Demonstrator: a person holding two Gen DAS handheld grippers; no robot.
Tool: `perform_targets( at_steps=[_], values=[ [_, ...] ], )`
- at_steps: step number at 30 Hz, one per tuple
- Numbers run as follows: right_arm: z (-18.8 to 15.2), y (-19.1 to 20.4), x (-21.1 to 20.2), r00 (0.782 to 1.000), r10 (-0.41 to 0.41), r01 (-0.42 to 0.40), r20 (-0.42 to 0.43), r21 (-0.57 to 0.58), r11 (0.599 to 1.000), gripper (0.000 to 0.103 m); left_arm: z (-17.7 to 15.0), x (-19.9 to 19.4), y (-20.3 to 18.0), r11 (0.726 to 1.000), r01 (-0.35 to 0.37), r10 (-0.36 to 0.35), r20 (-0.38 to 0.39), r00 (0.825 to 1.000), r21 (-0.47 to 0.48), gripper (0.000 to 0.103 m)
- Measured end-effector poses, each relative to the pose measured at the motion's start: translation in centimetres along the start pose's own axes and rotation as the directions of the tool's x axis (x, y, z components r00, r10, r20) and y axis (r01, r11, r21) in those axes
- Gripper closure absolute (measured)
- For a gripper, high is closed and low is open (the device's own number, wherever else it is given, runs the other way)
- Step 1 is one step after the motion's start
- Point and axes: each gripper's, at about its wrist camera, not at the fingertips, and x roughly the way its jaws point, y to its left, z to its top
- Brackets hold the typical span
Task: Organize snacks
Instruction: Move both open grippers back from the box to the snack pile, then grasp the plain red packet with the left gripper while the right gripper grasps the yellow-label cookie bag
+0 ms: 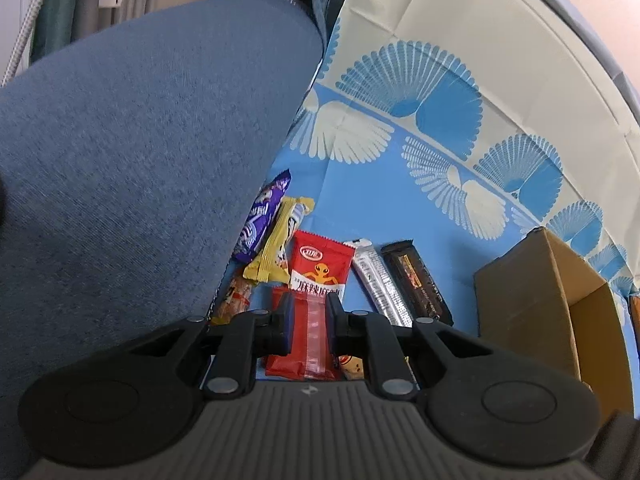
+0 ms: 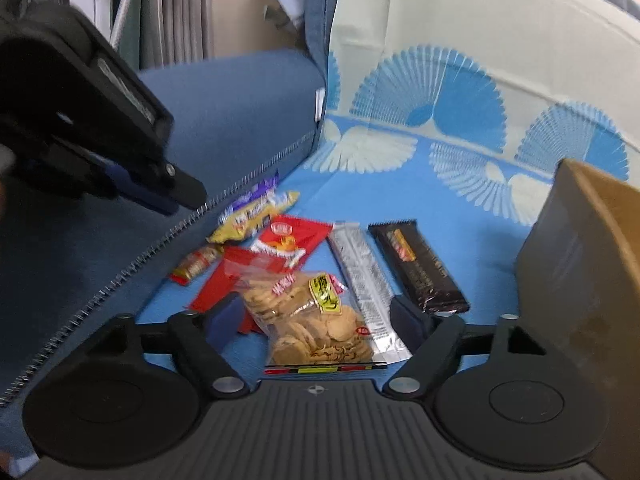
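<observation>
Several snack packets lie on a blue patterned cloth [image 1: 380, 204]. My left gripper [image 1: 310, 312] hangs over a plain red packet [image 1: 308, 344], jaws narrowly apart on either side of its clear strip; whether they pinch it is unclear. Beyond lie a red packet with an orange figure [image 1: 320, 264], a yellow packet [image 1: 276, 248], a purple packet [image 1: 260, 220], a silver bar [image 1: 380, 280] and a dark brown bar [image 1: 416, 280]. My right gripper [image 2: 316, 316] is open around a clear bag of crackers [image 2: 312, 320]. The left gripper [image 2: 152, 184] shows at upper left in the right wrist view.
An open cardboard box [image 1: 532, 300] stands at the right, also in the right wrist view [image 2: 580, 264]. A blue cushion [image 1: 140, 160] rises on the left, with a zipper along its edge [image 2: 160, 240]. A small orange-red packet [image 2: 196, 264] lies beside the cushion.
</observation>
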Motion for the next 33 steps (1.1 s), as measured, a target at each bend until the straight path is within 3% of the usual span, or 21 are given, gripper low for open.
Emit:
perform_targets(
  at_steps=[4, 6, 14, 19, 21, 24, 29, 33],
  values=[
    [-0.4, -0.5, 2.6, 0.998, 0.014, -0.014, -0.069, 0.004, 1.0, 0.025, 0.0, 1.1, 0.1, 1.0, 0.002, -0.003, -0.032, 0.999, -0.009, 0.085],
    [-0.7, -0.6, 3.4, 0.995, 0.029, -0.028, -0.101, 0.008, 1.0, 0.036, 0.0, 1.6, -0.1, 1.0, -0.004, 0.004, -0.045, 0.999, -0.004, 0.084],
    [-1.0, 0.2, 1.3, 0.997, 0.034, -0.038, -0.066, -0.059, 0.998, 0.05, -0.2, 2.7, -0.3, 1.0, -0.028, 0.027, -0.084, 0.996, -0.005, 0.083],
    [-1.2, 0.8, -1.7, 0.992, 0.008, -0.024, -0.129, -0.128, 0.991, 0.05, -0.5, 3.3, -0.6, 0.999, -0.037, 0.039, -0.116, 0.992, 0.018, 0.078],
    [-1.5, 1.1, -3.4, 0.984, -0.022, -0.005, -0.177, -0.152, 0.988, 0.05, -0.6, 3.8, -0.8, 0.998, -0.041, 0.046, -0.13, 0.99, 0.04, 0.067],
    [-2.4, 1.4, -5.5, 0.975, -0.063, 0.021, -0.213, -0.193, 0.981, 0.05, -0.9, 4.9, -1.4, 0.994, -0.064, 0.076, -0.151, 0.986, 0.084, 0.061],
    [-3.8, 0.0, -5.3, 0.975, -0.035, 0.019, -0.221, -0.074, 0.997, 0.049, -1.1, 6.6, -1.9, 0.989, -0.092, 0.111, -0.177, 0.978, 0.116, 0.042],
    [-4.2, 0.0, -4.2, 0.972, 0.009, -0.021, -0.234, -0.046, 0.999, 0.033, -1.2, 7.4, -2.3, 0.984, -0.105, 0.132, -0.197, 0.972, 0.142, 0.033]
  ],
)
